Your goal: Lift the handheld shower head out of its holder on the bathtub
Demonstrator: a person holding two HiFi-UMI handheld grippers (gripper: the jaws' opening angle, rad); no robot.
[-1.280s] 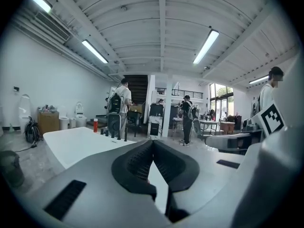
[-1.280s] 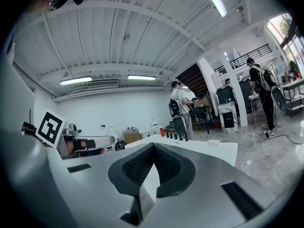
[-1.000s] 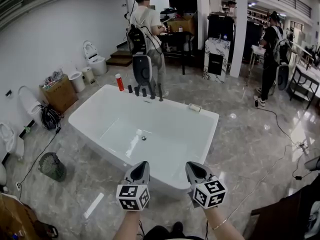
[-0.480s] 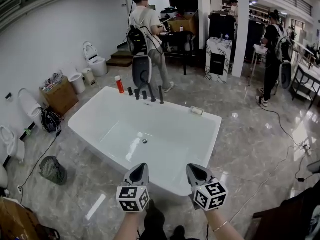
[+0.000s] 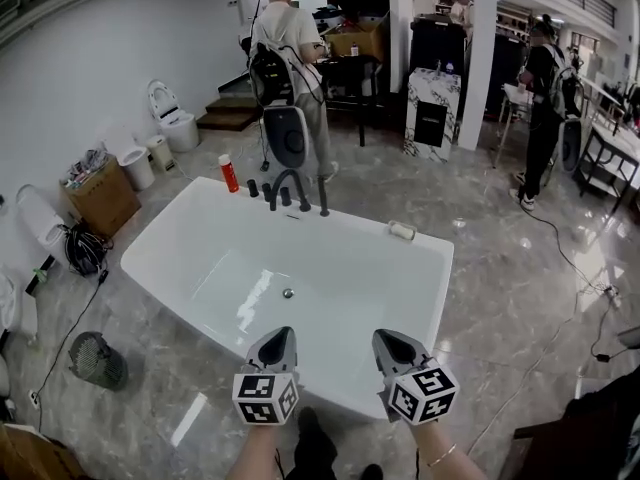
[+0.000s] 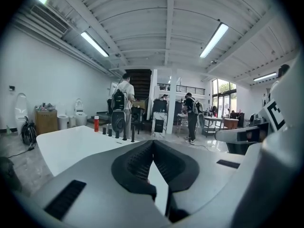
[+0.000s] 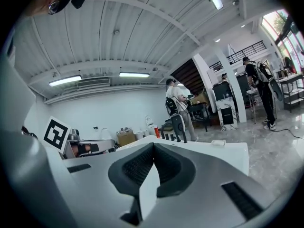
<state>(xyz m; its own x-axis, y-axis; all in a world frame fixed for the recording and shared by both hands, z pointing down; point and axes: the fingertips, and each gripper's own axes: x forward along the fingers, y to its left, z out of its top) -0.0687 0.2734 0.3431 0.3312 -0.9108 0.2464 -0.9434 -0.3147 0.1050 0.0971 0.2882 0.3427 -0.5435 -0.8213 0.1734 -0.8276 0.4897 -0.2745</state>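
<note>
Shower head (image 5: 322, 195) stands upright as a slim dark stick in its holder on the far rim of the white bathtub (image 5: 355, 220), at the right end of a row of dark fittings. Just to its left rises an arched spout (image 5: 285, 180), and beyond that come short knobs (image 5: 253, 188). A red bottle (image 5: 229, 173) stands at the far left corner of the rim. A small pale object (image 5: 401, 231), too small to identify, lies on the same rim to the right of the shower head. The tub is empty, with its drain (image 5: 288, 293) showing in the bottom.

Both tools hover side by side over the near rim of the tub, well apart from the shower head and pointing toward it. The left tool (image 5: 282, 332) has its jaws pressed together with nothing between them. The right tool (image 5: 384, 336) is likewise closed and empty.

Behind the tub a person with a backpack (image 5: 285, 48) stands facing away, and another person (image 5: 545, 98) stands off to the right. A cardboard box (image 5: 100, 193) and a toilet (image 5: 170, 118) sit along the left wall, and a wire basket (image 5: 97, 360) rests on the marble floor (image 5: 500, 298) near the tub's left corner.
</note>
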